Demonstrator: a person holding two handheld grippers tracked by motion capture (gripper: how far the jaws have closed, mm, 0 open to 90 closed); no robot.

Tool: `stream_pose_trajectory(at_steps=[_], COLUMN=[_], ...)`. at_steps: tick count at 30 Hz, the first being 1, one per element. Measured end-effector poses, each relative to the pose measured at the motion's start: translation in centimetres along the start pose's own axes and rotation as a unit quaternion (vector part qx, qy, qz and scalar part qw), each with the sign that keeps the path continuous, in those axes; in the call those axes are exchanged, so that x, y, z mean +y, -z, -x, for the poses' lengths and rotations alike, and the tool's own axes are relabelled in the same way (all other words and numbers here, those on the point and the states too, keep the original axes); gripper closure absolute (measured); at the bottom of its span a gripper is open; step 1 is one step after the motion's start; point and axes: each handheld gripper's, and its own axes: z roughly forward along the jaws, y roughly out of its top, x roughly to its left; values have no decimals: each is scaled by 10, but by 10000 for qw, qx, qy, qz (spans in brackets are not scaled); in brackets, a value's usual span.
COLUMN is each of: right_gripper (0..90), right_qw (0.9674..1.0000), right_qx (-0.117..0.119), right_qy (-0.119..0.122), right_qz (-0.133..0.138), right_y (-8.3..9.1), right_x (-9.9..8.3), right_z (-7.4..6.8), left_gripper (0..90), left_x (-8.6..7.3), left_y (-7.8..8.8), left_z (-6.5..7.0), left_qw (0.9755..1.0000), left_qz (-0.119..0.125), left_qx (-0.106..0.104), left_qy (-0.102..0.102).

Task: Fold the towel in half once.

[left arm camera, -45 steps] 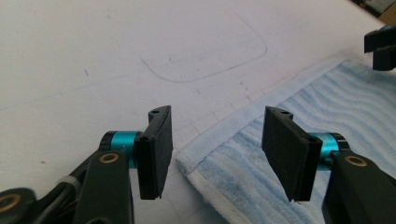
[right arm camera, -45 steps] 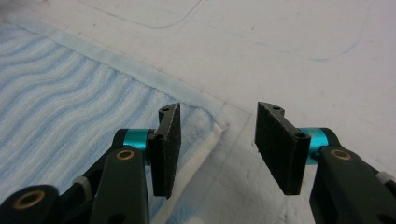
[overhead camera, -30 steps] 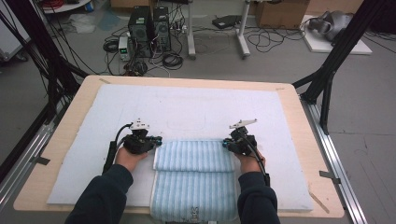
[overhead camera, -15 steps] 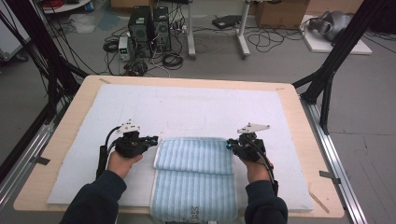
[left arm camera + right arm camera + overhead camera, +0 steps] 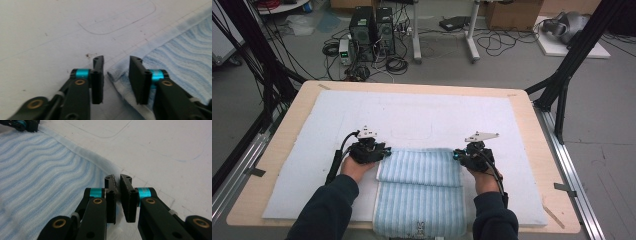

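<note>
A light-blue striped towel (image 5: 419,170) lies folded on the white mat (image 5: 412,115), its lower part hanging toward the near table edge. My left gripper (image 5: 384,151) is at the fold's left corner. In the left gripper view its jaws (image 5: 116,61) have just been opening, and the towel (image 5: 180,50) corner lies loose between them, untouched by the pads. My right gripper (image 5: 458,156) is at the fold's right corner. In the right gripper view its jaws (image 5: 117,178) stand nearly together on the towel (image 5: 45,170) edge.
The mat covers most of the wooden table (image 5: 272,165), and a faint rounded outline (image 5: 117,22) is drawn on it beyond the towel. Computers and cables (image 5: 372,30) sit on the floor past the far edge. Black frame posts (image 5: 562,85) stand at the table's sides.
The left hand drew away to the left, then came back to the towel's corner with its jaws now parted. The right hand shifted slightly and stays closed at its corner.
</note>
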Motion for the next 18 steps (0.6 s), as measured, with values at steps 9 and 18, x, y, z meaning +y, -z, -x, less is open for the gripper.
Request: stream_pose_trajectory(at_steps=[9,18], right_gripper=[832,832], right_qw=[9999,9995], right_qx=[15,84], right_qy=[-62,-102], right_qz=[83,303], right_y=[1,17], right_x=[-4,-10], right_z=[0,-3], left_gripper=[853,853], left_x=[1,8], left_y=[13,47], left_z=[1,11], left_qw=[9992,9953], left_qz=[199,744], left_qx=[-276,-570], left_qy=[187,237])
